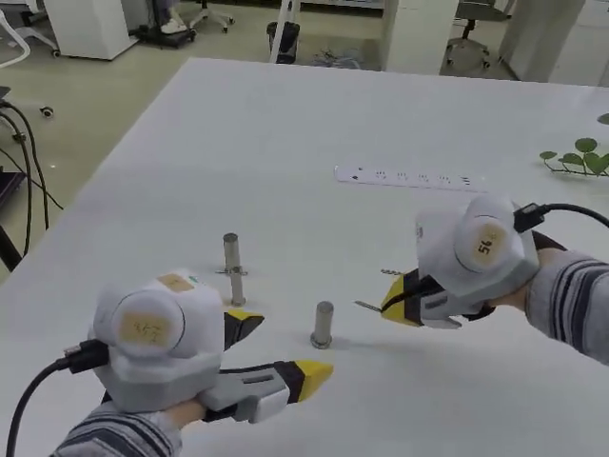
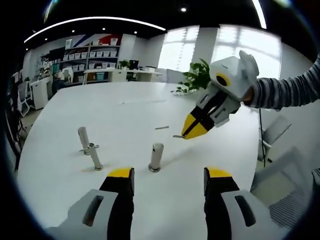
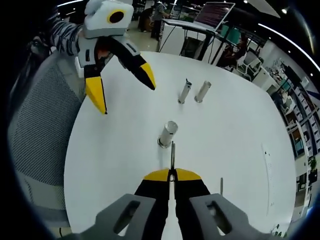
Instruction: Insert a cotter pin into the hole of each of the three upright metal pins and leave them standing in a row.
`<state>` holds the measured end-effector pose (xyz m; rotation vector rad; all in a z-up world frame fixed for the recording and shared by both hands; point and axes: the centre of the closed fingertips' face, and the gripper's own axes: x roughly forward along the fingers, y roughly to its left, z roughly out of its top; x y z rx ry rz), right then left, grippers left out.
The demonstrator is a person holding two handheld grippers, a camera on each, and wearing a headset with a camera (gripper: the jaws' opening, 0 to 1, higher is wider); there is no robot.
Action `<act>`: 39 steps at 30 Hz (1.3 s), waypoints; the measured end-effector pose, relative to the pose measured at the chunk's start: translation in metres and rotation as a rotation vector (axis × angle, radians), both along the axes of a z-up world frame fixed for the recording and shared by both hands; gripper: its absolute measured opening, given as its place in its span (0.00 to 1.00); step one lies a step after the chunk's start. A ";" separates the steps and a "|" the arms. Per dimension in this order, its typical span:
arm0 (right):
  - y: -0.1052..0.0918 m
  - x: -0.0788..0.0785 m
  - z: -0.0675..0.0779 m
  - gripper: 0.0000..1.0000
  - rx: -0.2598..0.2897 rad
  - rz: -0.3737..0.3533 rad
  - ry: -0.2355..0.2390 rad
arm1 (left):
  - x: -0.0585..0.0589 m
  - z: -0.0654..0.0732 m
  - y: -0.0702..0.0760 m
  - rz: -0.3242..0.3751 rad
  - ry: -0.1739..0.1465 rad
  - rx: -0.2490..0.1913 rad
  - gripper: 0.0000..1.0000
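Note:
Three upright metal pins stand on the white table. The far pin (image 1: 230,251) is bare. The middle pin (image 1: 237,286) has a cotter pin (image 1: 232,271) through its hole. The nearest pin (image 1: 324,324) (image 3: 168,133) is bare. My right gripper (image 1: 385,307) (image 3: 172,174) is shut on a cotter pin (image 3: 172,154) that points at the nearest pin from a short distance away. My left gripper (image 1: 281,345) (image 2: 169,175) is open and holds nothing, just in front of the pins. A loose cotter pin (image 1: 392,272) (image 2: 161,127) lies on the table beside the right gripper.
A white power strip (image 1: 409,177) lies further back on the table (image 1: 285,143). A green plant (image 1: 576,160) sits at the right edge. The table's left edge drops to the floor, where cables and chairs stand.

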<state>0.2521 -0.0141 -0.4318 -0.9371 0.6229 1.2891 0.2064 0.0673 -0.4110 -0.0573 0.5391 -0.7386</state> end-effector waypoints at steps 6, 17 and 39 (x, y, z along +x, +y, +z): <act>0.013 -0.019 0.003 0.00 0.010 0.084 -0.029 | -0.005 0.002 -0.006 -0.008 0.033 -0.043 0.43; 0.031 -0.045 0.008 0.00 0.053 0.184 -0.053 | -0.013 0.004 -0.017 -0.012 0.098 -0.147 0.29; 0.051 -0.065 0.019 0.00 0.108 0.276 -0.092 | -0.017 0.011 -0.024 0.027 0.185 -0.331 0.04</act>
